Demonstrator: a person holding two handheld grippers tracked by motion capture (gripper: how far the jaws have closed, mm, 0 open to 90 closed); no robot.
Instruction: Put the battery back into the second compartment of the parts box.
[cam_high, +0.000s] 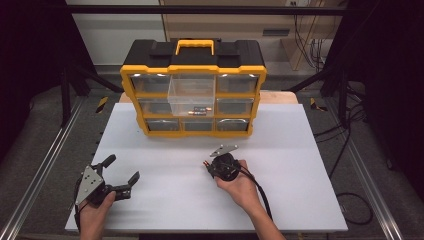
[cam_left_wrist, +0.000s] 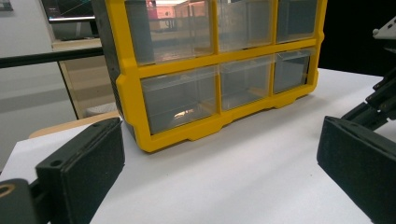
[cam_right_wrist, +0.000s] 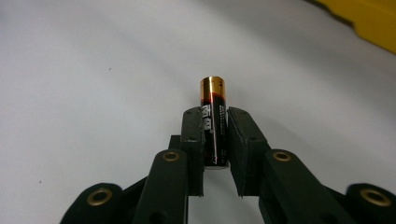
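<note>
Your right gripper has its two black jaws closed on a battery, black with a gold end that sticks out past the pads. In the high view this gripper is in front of the yellow organizer, near its middle column, over the white table. Your left gripper keeps its jaws wide apart with nothing between them, and it rests well to the left of the organizer's front. One clear drawer in the organizer's middle column is pulled out, and some batteries lie inside it.
</note>
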